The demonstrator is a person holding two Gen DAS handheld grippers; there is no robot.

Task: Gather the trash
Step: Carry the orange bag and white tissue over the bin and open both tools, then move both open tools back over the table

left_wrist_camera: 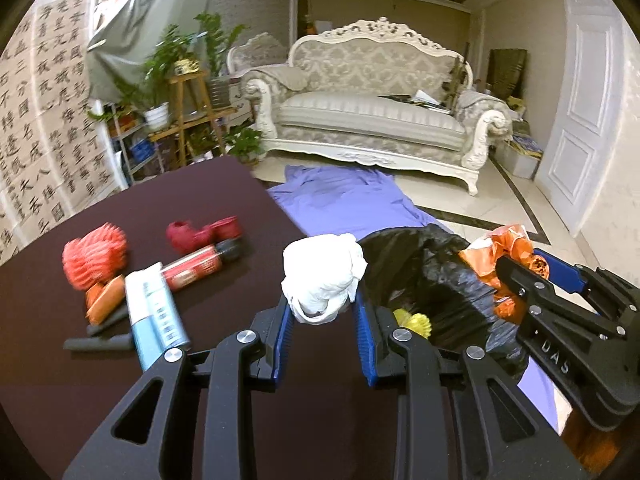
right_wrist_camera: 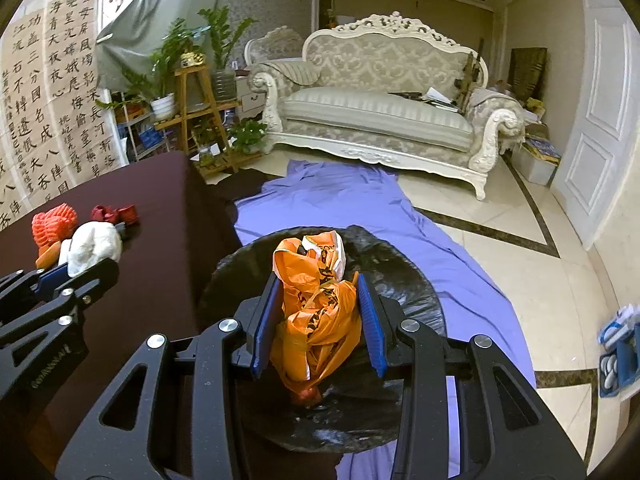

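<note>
Maroon table (left_wrist_camera: 160,208) beside black-lined bin (right_wrist_camera: 400,280); left claw (left_wrist_camera: 322,312) pinches white wad (left_wrist_camera: 324,276), right claw (right_wrist_camera: 320,312) orange bag (right_wrist_camera: 316,304).

The left gripper (left_wrist_camera: 322,312) is showing as a matte black linkage filling the lower half of its own view, its arms pierced by rounded triangular cut-outs and pinned with round silver screws. Ribbed blue pads (left_wrist_camera: 362,344) are lining the inner faces of both fingers. The right gripper (right_wrist_camera: 320,322) is looking the same in build and colour. At the right edge of the left view, its black body is bearing pale raised lettering.
</note>
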